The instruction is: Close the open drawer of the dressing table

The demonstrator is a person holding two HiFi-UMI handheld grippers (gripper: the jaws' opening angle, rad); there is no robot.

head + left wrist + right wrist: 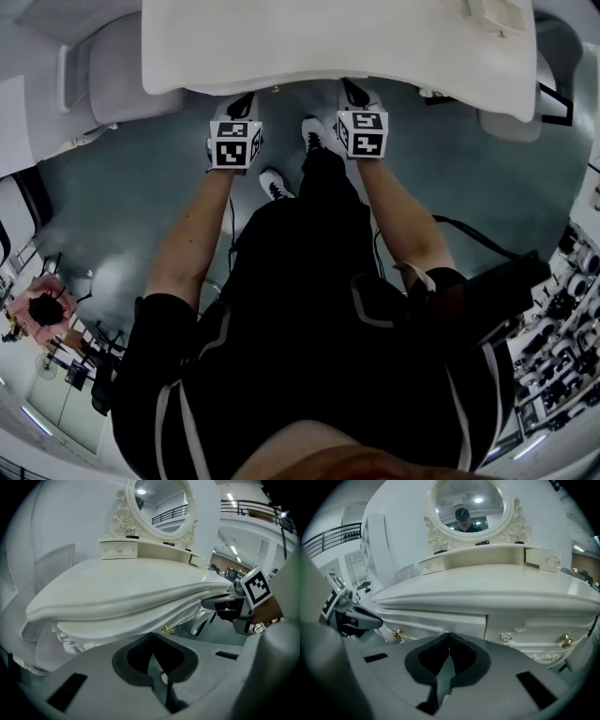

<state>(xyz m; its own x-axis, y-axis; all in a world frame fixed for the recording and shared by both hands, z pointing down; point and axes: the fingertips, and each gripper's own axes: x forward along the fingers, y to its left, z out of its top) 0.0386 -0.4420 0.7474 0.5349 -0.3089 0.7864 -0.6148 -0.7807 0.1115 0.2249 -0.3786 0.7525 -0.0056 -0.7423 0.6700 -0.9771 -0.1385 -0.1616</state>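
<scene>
As seen from the head view, left gripper (244,101) and right gripper (352,91) side by side at the front edge of the dressing table (337,47). Through the left gripper view, jaws pressed together on nothing, tips just under the table's top, near a gold knob (167,630). Through the right gripper view, jaws likewise together and empty, tips at the drawer (440,623) front below the tabletop; drawer perhaps slightly proud of the table.
</scene>
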